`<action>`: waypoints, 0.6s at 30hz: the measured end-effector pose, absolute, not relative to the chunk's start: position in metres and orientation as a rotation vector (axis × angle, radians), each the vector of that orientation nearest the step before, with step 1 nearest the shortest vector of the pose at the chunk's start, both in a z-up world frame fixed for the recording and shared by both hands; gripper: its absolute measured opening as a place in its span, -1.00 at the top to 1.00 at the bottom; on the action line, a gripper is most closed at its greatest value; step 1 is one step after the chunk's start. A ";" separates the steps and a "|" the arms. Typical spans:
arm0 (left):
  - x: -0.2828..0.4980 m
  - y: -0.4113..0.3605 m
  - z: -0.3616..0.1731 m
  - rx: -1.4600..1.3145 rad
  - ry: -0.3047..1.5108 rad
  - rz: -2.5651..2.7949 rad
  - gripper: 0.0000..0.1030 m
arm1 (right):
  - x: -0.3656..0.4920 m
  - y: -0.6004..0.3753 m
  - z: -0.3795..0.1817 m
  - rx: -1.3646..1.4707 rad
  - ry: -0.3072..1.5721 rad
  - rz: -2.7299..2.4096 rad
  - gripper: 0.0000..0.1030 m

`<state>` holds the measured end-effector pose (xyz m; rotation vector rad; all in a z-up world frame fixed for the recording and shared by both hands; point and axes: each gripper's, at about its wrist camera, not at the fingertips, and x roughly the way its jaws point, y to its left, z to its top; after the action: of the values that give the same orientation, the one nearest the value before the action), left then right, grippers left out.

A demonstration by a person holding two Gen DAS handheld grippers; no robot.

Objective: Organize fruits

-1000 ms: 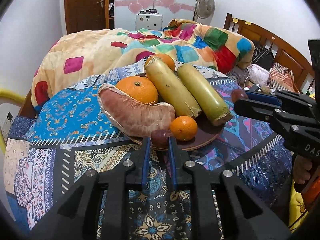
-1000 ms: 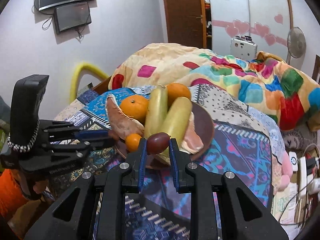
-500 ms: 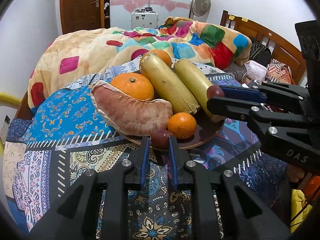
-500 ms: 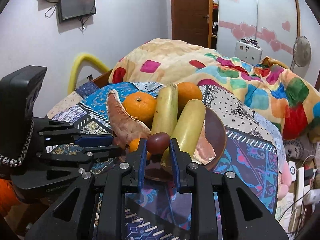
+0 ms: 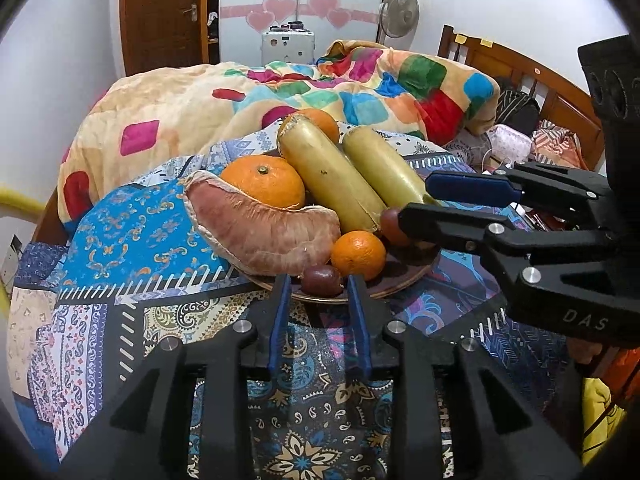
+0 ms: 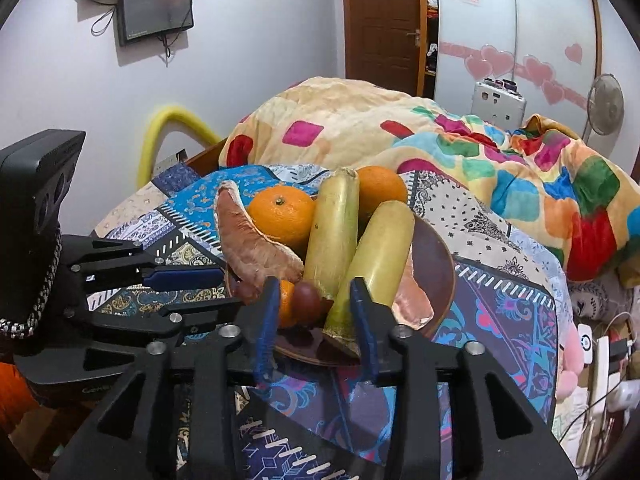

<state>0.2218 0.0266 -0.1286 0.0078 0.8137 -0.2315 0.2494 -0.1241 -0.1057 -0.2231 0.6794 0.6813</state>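
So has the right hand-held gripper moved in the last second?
Yes. In the left wrist view the right hand-held gripper has come leftward, in over the plate, and opened.

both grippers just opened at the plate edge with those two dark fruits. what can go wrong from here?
1. The dark fruit between the left gripper fingers sits right at the plate rim; a nudge on retreat could roll it onto the cloth.
2. The right gripper straddles its dark fruit beside a long yellow fruit that overhangs the rim; a bump may shift it.
3. The grippers are close together and could clash.
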 end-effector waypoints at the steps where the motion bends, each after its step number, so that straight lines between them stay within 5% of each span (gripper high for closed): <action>1: 0.221 0.027 -0.128 0.007 0.811 -0.231 0.43 | 0.249 -0.124 -0.105 -0.223 0.677 0.681 0.33; 9: 0.209 0.031 -0.108 -0.003 0.764 -0.200 0.43 | 0.243 -0.137 -0.088 -0.172 0.642 0.669 0.33; 18: 0.142 0.024 -0.028 -0.001 0.530 -0.142 0.41 | 0.192 -0.167 -0.030 -0.113 0.490 0.621 0.33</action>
<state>0.1418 0.0245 -0.0283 -0.0013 0.5300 -0.1423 0.1922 -0.1667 -0.0301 -0.1127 0.4900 0.6208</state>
